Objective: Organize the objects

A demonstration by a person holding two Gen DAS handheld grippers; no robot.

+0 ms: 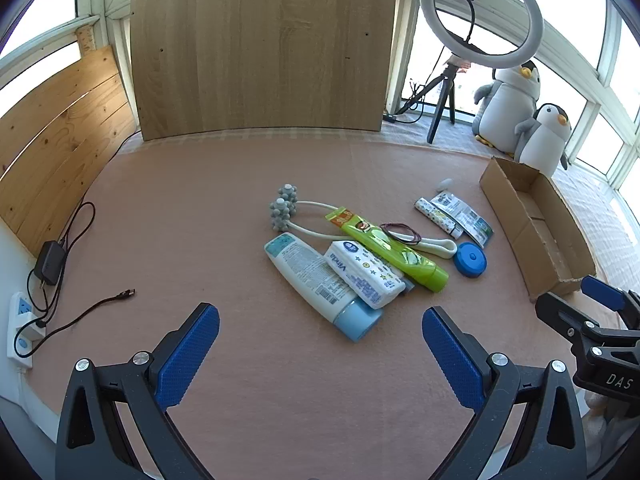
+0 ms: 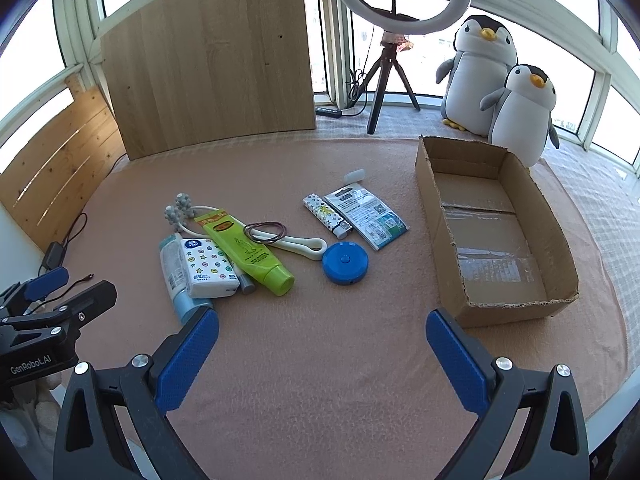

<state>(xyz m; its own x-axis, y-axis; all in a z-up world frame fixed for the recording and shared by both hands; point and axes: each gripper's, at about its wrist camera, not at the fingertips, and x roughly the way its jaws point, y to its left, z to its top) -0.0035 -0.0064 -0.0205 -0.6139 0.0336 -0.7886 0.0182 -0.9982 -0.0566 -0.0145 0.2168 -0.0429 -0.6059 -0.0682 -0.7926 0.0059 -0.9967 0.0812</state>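
Nothing is sorted yet, as far as the views show. The cardboard box (image 2: 496,232) on the right of the pink cloth (image 2: 304,352) holds nothing, and every item lies loose to its left, so the whole job appears to remain.

The left gripper (image 1: 320,344) hovers near the front edge with its blue pads spread wide and nothing between them. The right gripper (image 2: 322,350) is likewise spread and empty, just near of the box's front corner.

In the left heap, a white lotion bottle (image 1: 320,280) with a pale blue cap lies under a tissue pack (image 1: 364,274), beside a green tube (image 1: 386,246) with dark hair ties (image 1: 401,234) on it. A white massage roller (image 1: 292,216) with grey knobby balls runs beneath the tube. A blue round case (image 2: 345,262) sits apart, just right of the heap. Farther right lie a patterned lighter (image 2: 326,216), a flat printed packet (image 2: 366,216) and a small white piece (image 2: 354,176).

The tissue pack reads "Vinda". The right gripper's body, seen from the left wrist, shows "DAS"; the left one's, seen from the right, reads "GenRobot.AI". The bottle carries a barcode; other print is too small to read.
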